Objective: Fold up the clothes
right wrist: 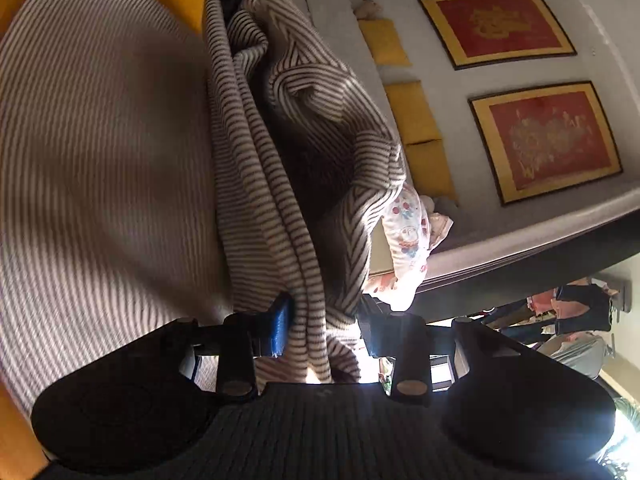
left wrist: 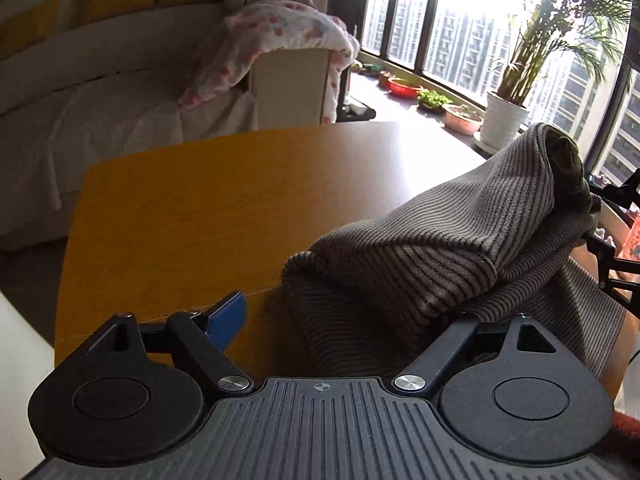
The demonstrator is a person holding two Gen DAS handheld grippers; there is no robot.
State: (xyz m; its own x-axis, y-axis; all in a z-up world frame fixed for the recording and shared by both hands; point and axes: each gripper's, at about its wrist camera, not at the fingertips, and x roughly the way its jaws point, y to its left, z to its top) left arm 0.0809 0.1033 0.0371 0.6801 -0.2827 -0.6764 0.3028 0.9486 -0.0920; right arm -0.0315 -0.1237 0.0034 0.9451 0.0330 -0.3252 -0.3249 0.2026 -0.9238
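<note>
Presently | striped garment (left wrist: 460,240): bunched on wooden table (left wrist: 180,220) | left gripper (left wrist: 352,312): jaws spread wide, grasping nothing | right gripper (right wrist: 324,328): jaws around a garment fold; grip uncertain

— How many garments?
— One brown-and-cream striped knit garment (left wrist: 440,248) on the one orange wooden bench (left wrist: 180,216); one pink floral cloth (left wrist: 280,36) behind.
— Framed pictures?
— Three red, gold-framed pictures (right wrist: 548,140).

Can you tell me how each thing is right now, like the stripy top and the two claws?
Stripy top: bunched up, partly lifted off the table.
Left claw: wide open, fabric lying between its fingers.
Right claw: fabric fold between its fingers, grip unclear.
Flowery cloth: draped over furniture.
</note>
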